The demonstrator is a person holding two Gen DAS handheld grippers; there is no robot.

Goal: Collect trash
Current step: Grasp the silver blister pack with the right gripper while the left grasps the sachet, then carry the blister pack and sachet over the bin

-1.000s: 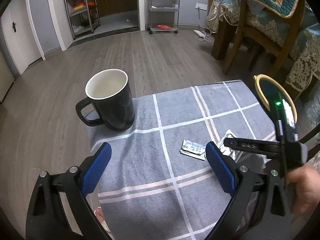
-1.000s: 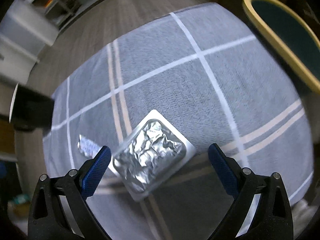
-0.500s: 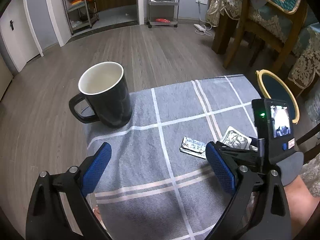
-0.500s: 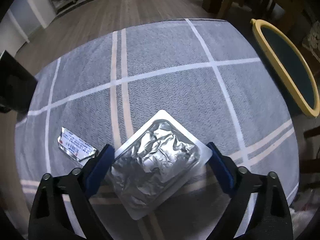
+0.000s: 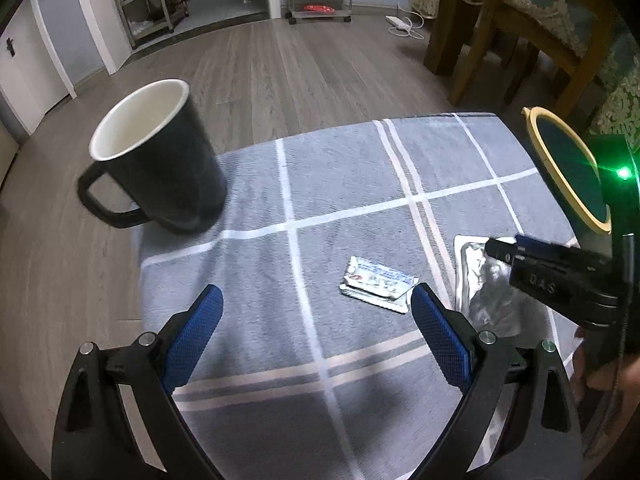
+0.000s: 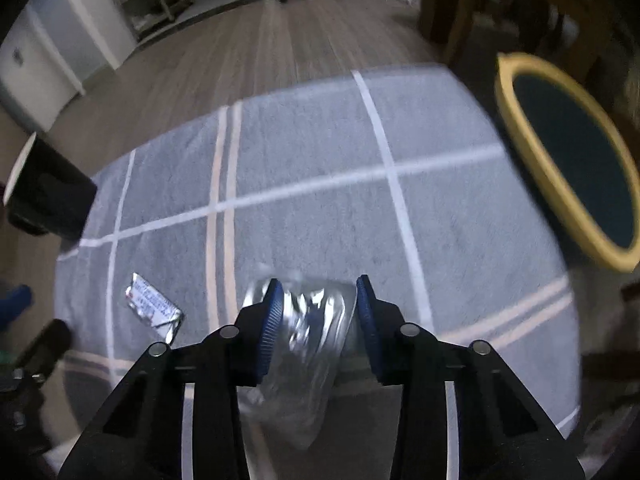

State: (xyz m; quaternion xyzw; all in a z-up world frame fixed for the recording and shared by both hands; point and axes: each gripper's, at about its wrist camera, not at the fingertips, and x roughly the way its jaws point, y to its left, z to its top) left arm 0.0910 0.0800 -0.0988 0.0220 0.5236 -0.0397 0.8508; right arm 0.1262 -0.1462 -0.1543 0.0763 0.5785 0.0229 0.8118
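Left wrist only: mug's (image 5: 156,160) white interior.

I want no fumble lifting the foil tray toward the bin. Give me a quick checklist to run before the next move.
1. Foil tray between the right tongs, which are closing: ok.
2. Pads firmly pressing the tray: cannot tell, picture blurred.
3. Bin open, unobstructed: ok.
4. Left tongs open, empty: ok.
5. Small wrapper lies flat on the cloth, free for the left tongs: ok.
6. Mug clear of the tray's path: ok.
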